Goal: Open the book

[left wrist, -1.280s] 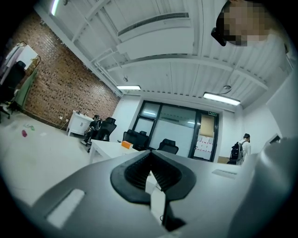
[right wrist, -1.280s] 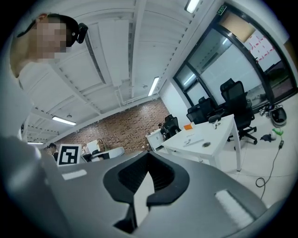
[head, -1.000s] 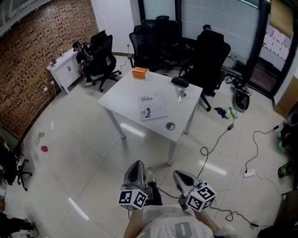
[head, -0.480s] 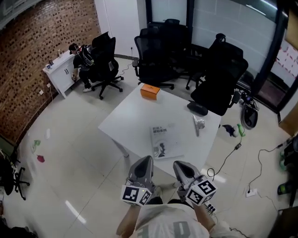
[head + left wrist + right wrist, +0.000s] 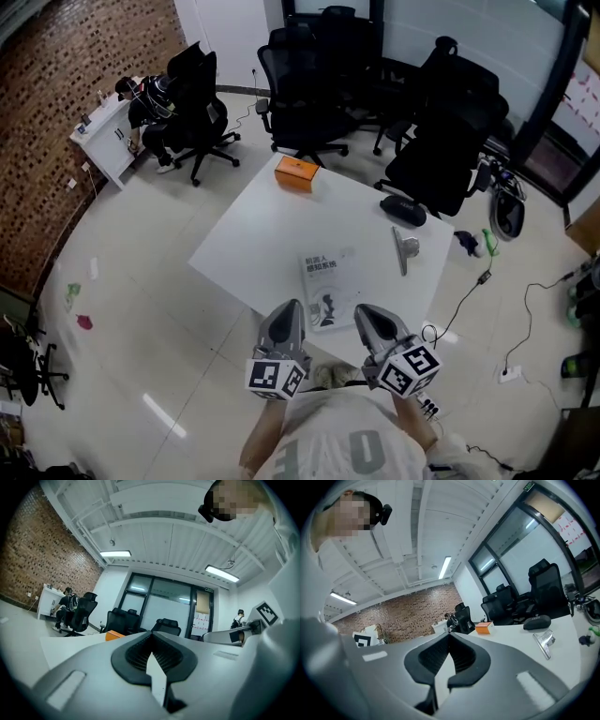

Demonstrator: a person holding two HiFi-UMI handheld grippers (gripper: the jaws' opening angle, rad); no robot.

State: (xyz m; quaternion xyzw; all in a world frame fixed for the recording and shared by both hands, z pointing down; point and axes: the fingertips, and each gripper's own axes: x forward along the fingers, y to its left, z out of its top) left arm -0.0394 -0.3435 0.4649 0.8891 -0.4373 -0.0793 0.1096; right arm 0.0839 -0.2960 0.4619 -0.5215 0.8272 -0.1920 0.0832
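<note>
- The book point(image 5: 327, 281) lies closed on the white table point(image 5: 267, 234), close to its near edge.
- The left gripper point(image 5: 291, 307) and right gripper point(image 5: 366, 312) hover at the book's near end, jaws pressed together, holding nothing.

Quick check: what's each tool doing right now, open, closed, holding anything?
Left tool: closed, nothing between its jaws.
Right tool: closed, nothing between its jaws.
</note>
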